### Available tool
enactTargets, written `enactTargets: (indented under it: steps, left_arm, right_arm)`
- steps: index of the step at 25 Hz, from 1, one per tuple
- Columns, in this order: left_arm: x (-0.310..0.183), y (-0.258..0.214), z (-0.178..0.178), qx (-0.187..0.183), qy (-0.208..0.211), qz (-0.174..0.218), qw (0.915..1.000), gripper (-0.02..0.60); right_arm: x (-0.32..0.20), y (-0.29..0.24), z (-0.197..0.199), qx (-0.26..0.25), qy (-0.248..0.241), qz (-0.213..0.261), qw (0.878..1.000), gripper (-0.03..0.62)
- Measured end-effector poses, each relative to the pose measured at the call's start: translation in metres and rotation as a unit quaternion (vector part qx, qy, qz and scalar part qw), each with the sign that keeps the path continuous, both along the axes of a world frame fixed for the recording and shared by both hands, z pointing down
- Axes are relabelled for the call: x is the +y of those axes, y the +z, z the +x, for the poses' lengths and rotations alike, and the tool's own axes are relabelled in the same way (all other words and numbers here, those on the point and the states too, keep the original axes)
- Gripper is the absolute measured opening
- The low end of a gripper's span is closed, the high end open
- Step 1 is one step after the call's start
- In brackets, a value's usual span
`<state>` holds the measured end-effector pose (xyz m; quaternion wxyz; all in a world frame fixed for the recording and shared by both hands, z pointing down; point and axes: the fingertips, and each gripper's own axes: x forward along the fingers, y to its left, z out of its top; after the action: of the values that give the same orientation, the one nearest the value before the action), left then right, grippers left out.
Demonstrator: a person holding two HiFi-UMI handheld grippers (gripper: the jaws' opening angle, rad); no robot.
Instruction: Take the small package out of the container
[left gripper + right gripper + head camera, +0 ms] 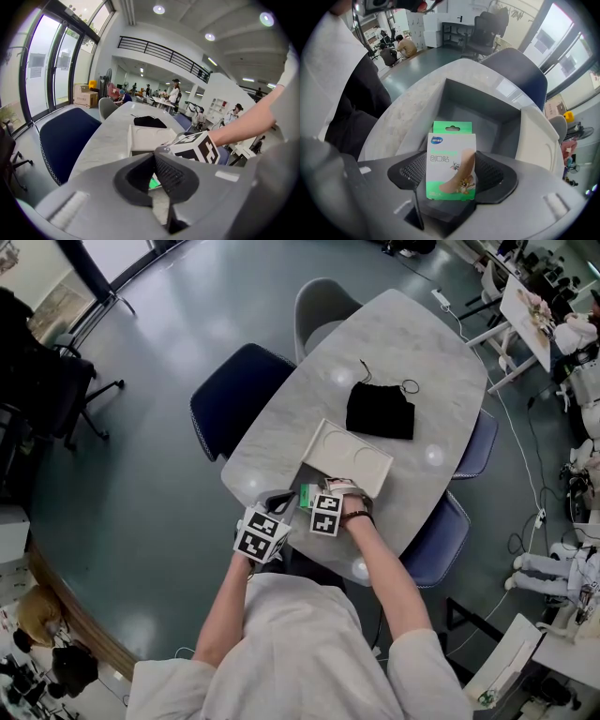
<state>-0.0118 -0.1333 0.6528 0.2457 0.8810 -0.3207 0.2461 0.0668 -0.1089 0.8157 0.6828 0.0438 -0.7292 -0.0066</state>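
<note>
The small package [451,161] is a green and white carton printed with a cartoon. It stands upright between the pads of my right gripper [452,174], which is shut on it just above the open grey container [487,108]. From the head view the package [307,495] shows as a green patch at the table's near edge, in front of the right gripper [319,500]. My left gripper [153,159] is shut with nothing in it. It hovers close to the left of the right one, and in the head view the left gripper [275,504] sits at the table edge.
A white lid [349,457] leans against the container's far side. Further back on the marble table [412,334] lies a black pouch [380,411]. A navy chair [234,399] stands on the left, a grey chair [323,306] at the far end, and more chairs on the right.
</note>
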Motion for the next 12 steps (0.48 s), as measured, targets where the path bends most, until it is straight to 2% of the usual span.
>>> enactTargets:
  steps: [12]
  left_arm:
    - [-0.0045,-0.0022,-0.0055,-0.001,0.001,0.003,1.0,0.052]
  right_arm:
    - [-0.0074,-0.0077,0.0021,-0.048,0.07,0.016,0.996,0.307]
